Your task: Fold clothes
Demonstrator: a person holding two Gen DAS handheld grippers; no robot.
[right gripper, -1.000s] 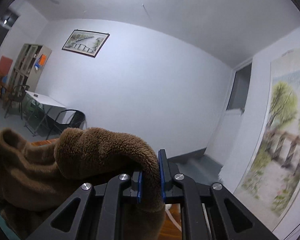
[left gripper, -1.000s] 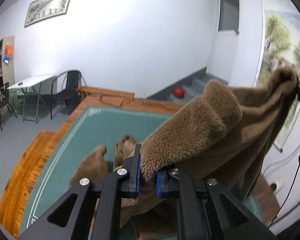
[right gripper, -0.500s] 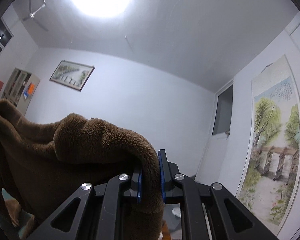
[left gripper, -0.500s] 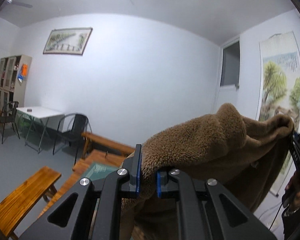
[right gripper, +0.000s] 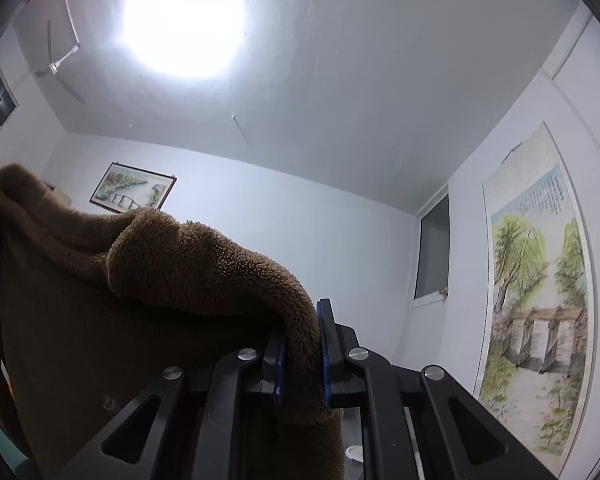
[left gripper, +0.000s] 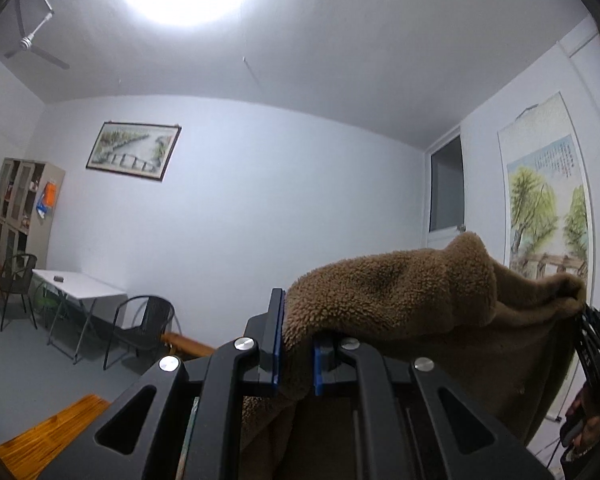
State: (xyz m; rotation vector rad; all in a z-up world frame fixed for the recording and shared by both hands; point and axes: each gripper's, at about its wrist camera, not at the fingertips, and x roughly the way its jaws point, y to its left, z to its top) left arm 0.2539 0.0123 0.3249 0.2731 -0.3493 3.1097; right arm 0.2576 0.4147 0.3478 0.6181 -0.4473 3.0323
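brown fleece garment (left gripper: pixel 400 292) | left gripper (left gripper: pixel 296 350), right gripper (right gripper: pixel 302 354) each pinch its edge | blocks table view

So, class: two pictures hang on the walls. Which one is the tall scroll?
The tree-and-bridge painting on the right-hand wall: long, upright, unframed. The other, the river landscape, is wide and dark-framed.
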